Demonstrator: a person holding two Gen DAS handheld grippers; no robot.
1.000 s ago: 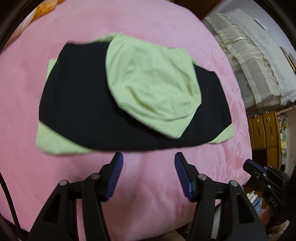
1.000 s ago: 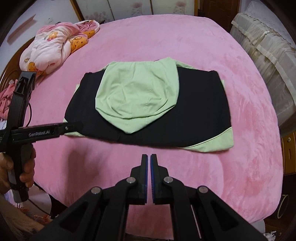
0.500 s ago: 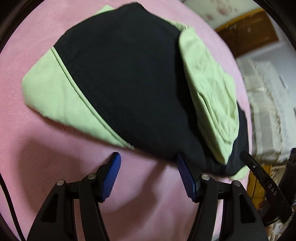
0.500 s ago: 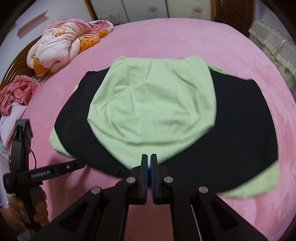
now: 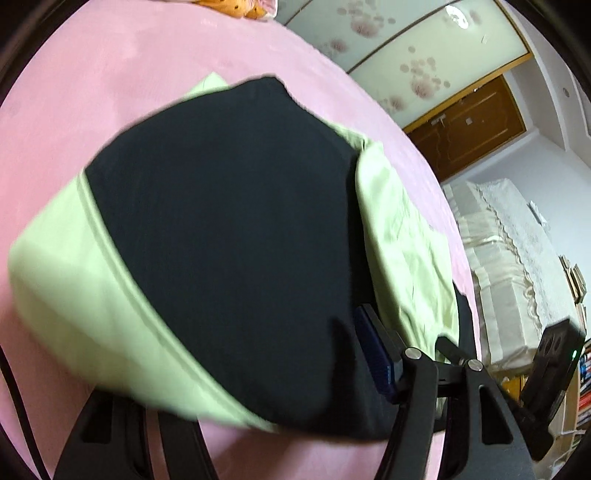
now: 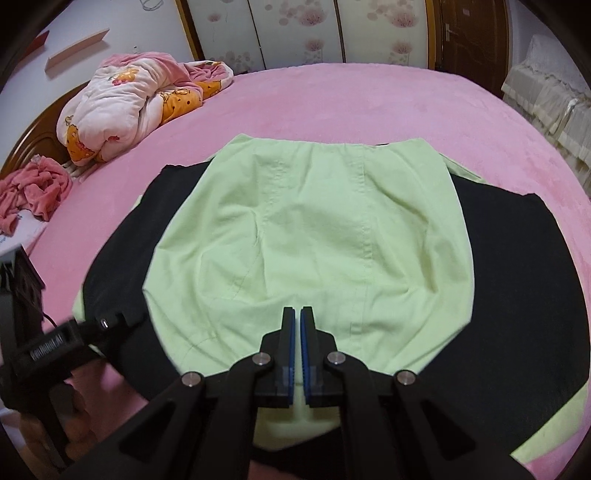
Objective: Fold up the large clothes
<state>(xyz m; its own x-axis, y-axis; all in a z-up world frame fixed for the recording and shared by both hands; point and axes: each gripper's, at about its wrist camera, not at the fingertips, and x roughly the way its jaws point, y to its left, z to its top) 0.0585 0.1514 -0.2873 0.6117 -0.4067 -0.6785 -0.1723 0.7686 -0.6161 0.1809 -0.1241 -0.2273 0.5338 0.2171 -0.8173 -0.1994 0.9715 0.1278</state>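
Right gripper [image 6: 296, 314]: jaws closed pad to pad, nothing between them, tips hovering over the near part of the light green hood [image 6: 314, 236]; can't confirm contact with the fabric. Left gripper [image 5: 251, 373]: jaws standing well apart, straddling the near-left edge of the garment [image 5: 221, 229]. The right blue pad [image 5: 373, 358] sits on top of the black cloth, the left finger is hidden under the lifted green hem, so can't tell if the pads actually pinch anything; reads as open around the edge, not clamped. From the right wrist view the left gripper's black body [image 6: 55, 347] comes in at the lower left, nose at the garment's left corner, a person's hand [image 6: 33, 428] blurred below it. Garment is a black and light green hooded top, already folded into a wide block, lying flat mid-bed on the pink bedspread [image 6: 369, 99], hood laid flat over the black middle, green trim showing at the left and right lower corners. Further back left: a bundled pink-and-white printed quilt [image 6: 122, 107] on the bed, a crumpled pink cloth [image 6: 33, 192] by the wooden headboard [image 6: 33, 136]. Far end: floral wardrobe panels [image 6: 295, 33], brown door [image 6: 476, 33], a cream lace-covered piece of furniture [image 6: 550, 99] at right.
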